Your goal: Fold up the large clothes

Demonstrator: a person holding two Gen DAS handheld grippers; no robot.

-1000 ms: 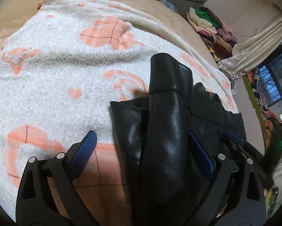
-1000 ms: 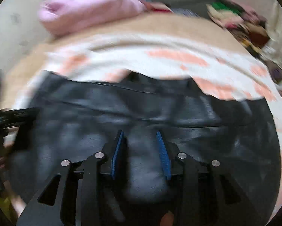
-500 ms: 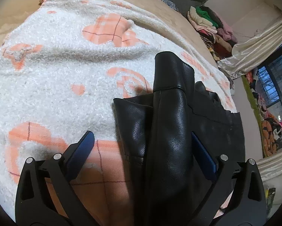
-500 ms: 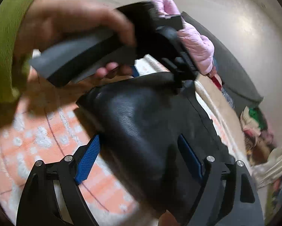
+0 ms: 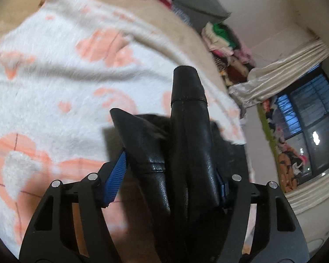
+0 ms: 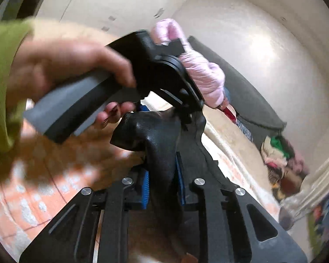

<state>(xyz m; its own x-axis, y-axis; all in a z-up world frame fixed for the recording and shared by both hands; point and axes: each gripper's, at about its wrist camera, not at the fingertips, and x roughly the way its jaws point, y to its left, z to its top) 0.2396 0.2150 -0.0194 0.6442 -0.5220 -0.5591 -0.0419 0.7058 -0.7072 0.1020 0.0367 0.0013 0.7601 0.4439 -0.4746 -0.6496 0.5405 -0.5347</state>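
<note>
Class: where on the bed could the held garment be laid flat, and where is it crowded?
Free: the white fleece blanket with orange shapes, left of the black leather garment. Crowded: the pile of folded clothes near the cream curtain.

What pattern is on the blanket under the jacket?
The blanket is fuzzy white with orange-pink shapes, some crossed by thin lines; clearest in the left wrist view.

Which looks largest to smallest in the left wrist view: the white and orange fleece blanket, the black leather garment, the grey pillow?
1. White and orange fleece blanket.
2. Black leather garment, though nearness to the camera inflates it.
3. Grey pillow, far off and partly cropped.
</note>
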